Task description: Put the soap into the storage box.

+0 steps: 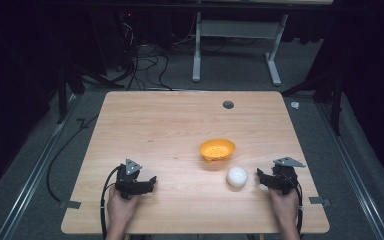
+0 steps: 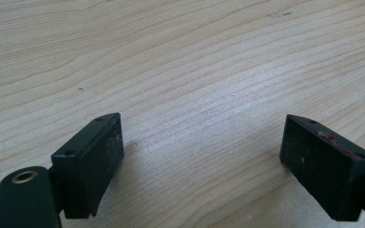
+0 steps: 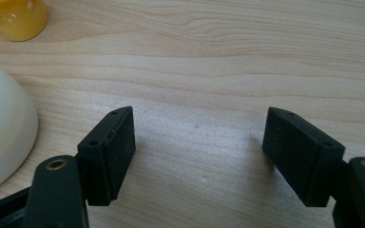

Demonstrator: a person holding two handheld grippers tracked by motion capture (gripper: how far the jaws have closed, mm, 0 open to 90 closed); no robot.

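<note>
Round white upturned bowl (image 1: 237, 176), near worktop's (image 1: 180, 125) right edge: right gripper (image 1: 261, 178) fingers released beside it; left gripper (image 1: 152, 182) likewise; straddle squarely before clenching.

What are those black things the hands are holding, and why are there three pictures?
Those are grabbing tools. A person holds a left gripper and a right gripper, each with two black jaws that squeeze like tongs.

The high view looks down from above on a wooden table. On it sit an orange bowl and, just in front of it, a white bowl turned upside down, close to the right gripper.

The other two pictures come from little cameras riding on the tools. In the left gripper view the jaws stand open over bare wood. In the right gripper view the jaws stand open too, with the white bowl off to the side. Neither tool holds anything.
</note>
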